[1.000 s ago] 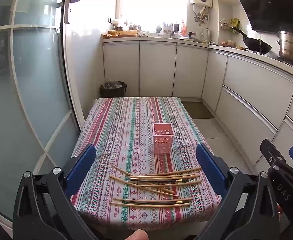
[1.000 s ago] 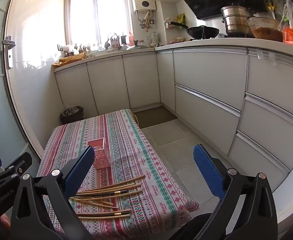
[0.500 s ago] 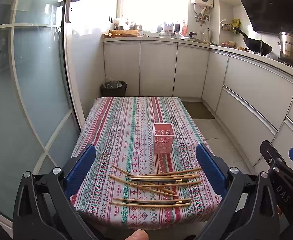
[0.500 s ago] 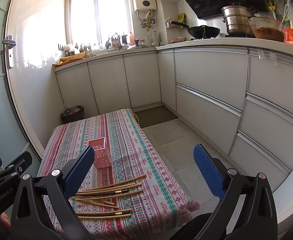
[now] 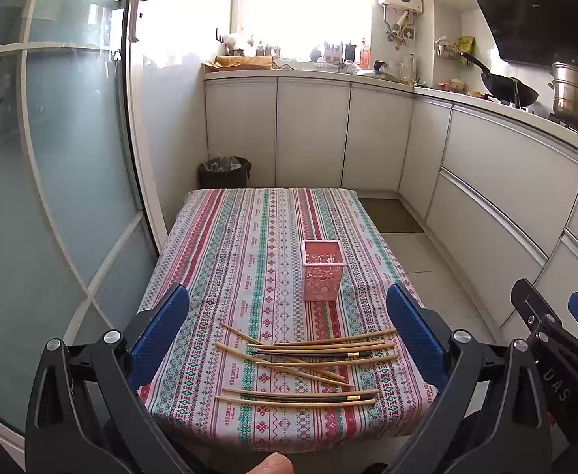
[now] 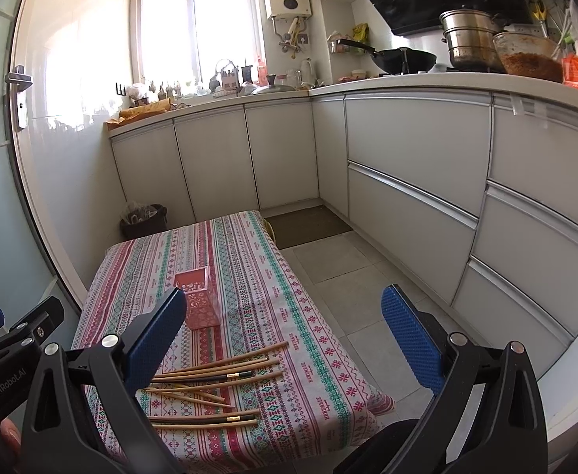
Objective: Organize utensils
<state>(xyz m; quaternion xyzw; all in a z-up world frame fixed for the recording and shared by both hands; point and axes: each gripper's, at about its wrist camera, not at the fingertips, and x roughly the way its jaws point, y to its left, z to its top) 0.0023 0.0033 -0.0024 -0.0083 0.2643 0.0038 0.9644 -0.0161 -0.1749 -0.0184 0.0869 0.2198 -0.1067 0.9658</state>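
Several wooden chopsticks [image 5: 308, 359] lie scattered near the front edge of a table with a striped patterned cloth [image 5: 226, 245]; some have dark handles. A pink perforated square holder [image 5: 322, 270] stands upright behind them, mid-table. My left gripper [image 5: 289, 331] is open and empty, held above the table's near edge. My right gripper [image 6: 285, 331] is open and empty, held to the right of the table. The chopsticks [image 6: 218, 387] and holder [image 6: 198, 300] also show in the right wrist view. The right gripper's body shows at the right edge [image 5: 557, 347] of the left wrist view.
A glass door [image 5: 52, 158] stands left of the table. White cabinets [image 5: 486, 181] run along the back and right. A black bin [image 5: 224, 172] sits behind the table. A wok [image 6: 399, 57] and pots [image 6: 470, 39] sit on the counter. Tiled floor [image 6: 348, 276] lies right of the table.
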